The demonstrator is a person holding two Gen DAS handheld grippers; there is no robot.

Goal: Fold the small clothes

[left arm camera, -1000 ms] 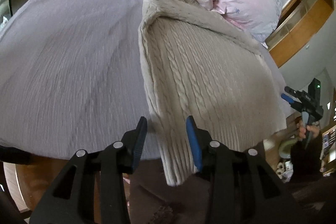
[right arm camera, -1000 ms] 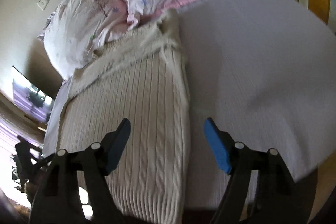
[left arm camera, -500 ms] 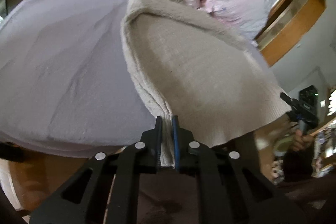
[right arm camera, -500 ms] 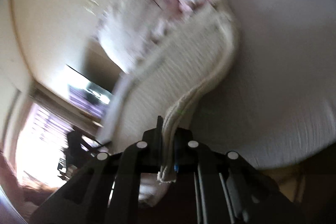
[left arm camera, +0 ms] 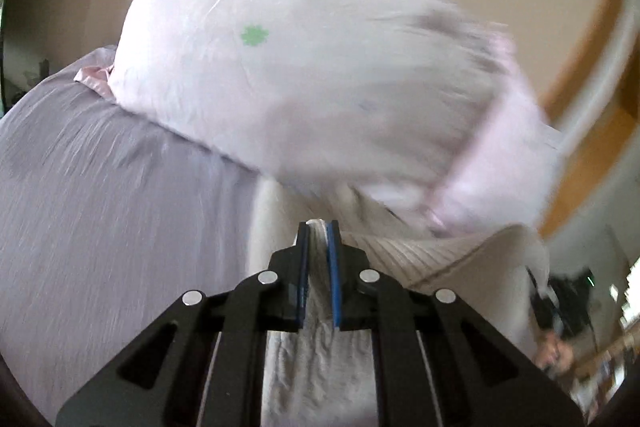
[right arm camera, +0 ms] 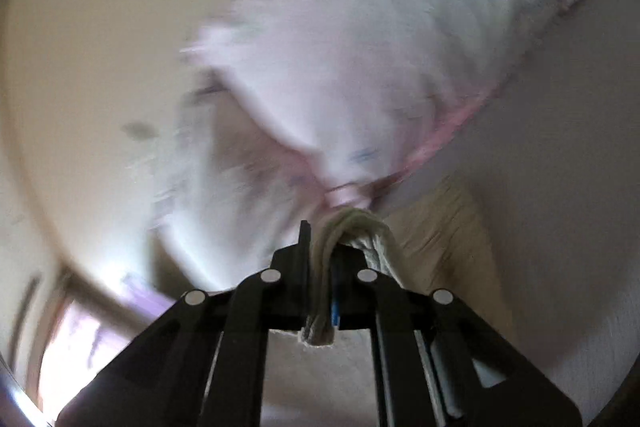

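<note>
Both grippers clamped on the cream cable-knit sweater [left arm camera: 320, 359].
Left gripper [left arm camera: 318, 227] and right gripper [right arm camera: 320, 259] pinching bunched knit, raised near the blurred floral pillow [left arm camera: 304, 59] above the lilac bedsheet [left arm camera: 112, 211].

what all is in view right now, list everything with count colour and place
sweater: one, cream cable-knit, on the bed, hem edge pinched by both grippers
pillows: at least two, white and pale pink with small prints, at the head of the bed
bedsheet: one, pale lilac, covering the bed
wooden frame: orange-brown, right edge of left wrist view
wall: beige, behind the pillows
left hand-held gripper: one, black with blue pads, shut on sweater
right hand-held gripper: one, black, shut on sweater
</note>
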